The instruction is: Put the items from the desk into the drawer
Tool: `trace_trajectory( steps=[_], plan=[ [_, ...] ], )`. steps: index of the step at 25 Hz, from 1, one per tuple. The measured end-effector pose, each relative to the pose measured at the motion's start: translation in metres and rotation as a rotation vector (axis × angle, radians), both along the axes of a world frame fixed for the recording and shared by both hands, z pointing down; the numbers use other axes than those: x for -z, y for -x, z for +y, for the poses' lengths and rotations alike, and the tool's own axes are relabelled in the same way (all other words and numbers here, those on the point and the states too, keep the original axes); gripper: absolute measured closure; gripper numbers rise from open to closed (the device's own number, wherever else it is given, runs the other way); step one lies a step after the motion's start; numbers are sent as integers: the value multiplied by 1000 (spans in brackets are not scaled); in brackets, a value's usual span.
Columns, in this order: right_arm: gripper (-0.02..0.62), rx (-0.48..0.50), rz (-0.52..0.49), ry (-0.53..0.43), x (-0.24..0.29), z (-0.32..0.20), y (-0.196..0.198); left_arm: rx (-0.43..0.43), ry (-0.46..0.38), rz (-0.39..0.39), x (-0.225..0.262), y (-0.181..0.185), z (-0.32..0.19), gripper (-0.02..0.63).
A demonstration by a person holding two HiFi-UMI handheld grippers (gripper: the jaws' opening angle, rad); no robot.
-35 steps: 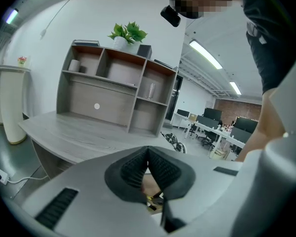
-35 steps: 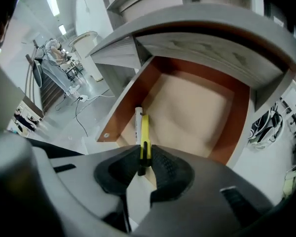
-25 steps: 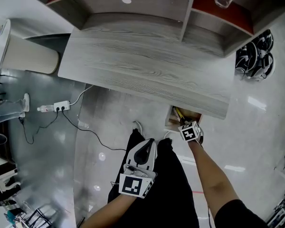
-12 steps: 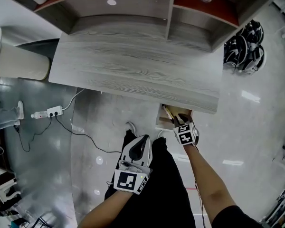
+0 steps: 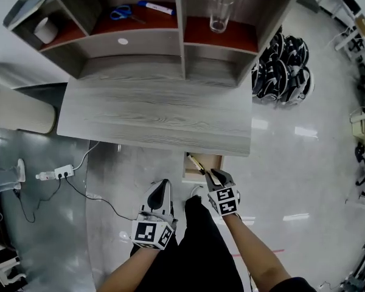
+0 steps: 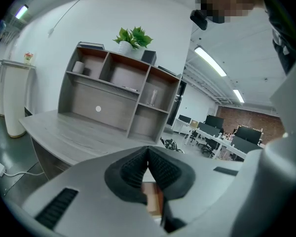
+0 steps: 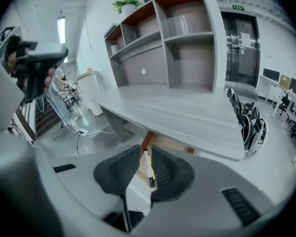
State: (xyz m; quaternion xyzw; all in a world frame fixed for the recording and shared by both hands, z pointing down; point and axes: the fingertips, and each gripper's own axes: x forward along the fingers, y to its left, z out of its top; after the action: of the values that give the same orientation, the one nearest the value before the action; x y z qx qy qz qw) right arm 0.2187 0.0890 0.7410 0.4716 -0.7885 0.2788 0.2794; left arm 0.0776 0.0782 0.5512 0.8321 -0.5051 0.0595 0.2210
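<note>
The drawer [image 5: 210, 161] stands pulled out under the right end of the grey desk [image 5: 158, 114]. Inside it lie a white marker [image 7: 147, 164] and a yellow pen [image 7: 151, 168], which I see through the gap between my right jaws. My right gripper [image 5: 214, 176] hangs above the drawer's front, open, with nothing between its pads. My left gripper [image 5: 162, 186] is beside it on the left, over the floor in front of the desk, with its pads [image 6: 160, 169] meeting at the tips and nothing held. On the hutch shelves sit blue scissors [image 5: 121, 11], a marker [image 5: 155, 7] and a glass [image 5: 221, 14].
A white bin [image 5: 15, 108] stands left of the desk. A power strip [image 5: 56, 174] and its cable lie on the floor below it. A heap of black helmets [image 5: 283, 72] lies right of the desk. The person's dark-clothed legs [image 5: 201, 254] are between the two grippers.
My right gripper has risen out of the drawer and now sits at its front edge. The head view has tilted up, so the hutch shelves now show. The left gripper has barely moved.
</note>
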Motion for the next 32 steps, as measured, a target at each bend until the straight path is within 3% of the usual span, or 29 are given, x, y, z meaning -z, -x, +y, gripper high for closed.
trace_trajectory(
  steps=[4, 8, 14, 19, 24, 29, 32],
  plan=[
    [512, -72, -91, -96, 63, -5, 9, -47, 51, 42, 7, -8, 0, 592],
    [514, -155, -163, -224, 133, -13, 17, -117, 33, 53, 24, -13, 2, 592],
    [556, -214, -168, -332, 194, -13, 33, -217, 20, 63, 50, -10, -6, 592],
    [571, -212, -128, -402, 233, -6, 52, -261, -27, 81, 75, 0, -15, 592],
    [574, -272, -150, -462, 267, -6, 62, -258, -80, 107, 102, 15, -28, 592],
    [577, -278, -129, -539, 306, -12, 69, -272, -244, 71, 140, 30, -30, 592],
    [577, -291, -109, -577, 324, -13, 68, -287, -257, 86, 152, 32, -33, 592]
  ],
)
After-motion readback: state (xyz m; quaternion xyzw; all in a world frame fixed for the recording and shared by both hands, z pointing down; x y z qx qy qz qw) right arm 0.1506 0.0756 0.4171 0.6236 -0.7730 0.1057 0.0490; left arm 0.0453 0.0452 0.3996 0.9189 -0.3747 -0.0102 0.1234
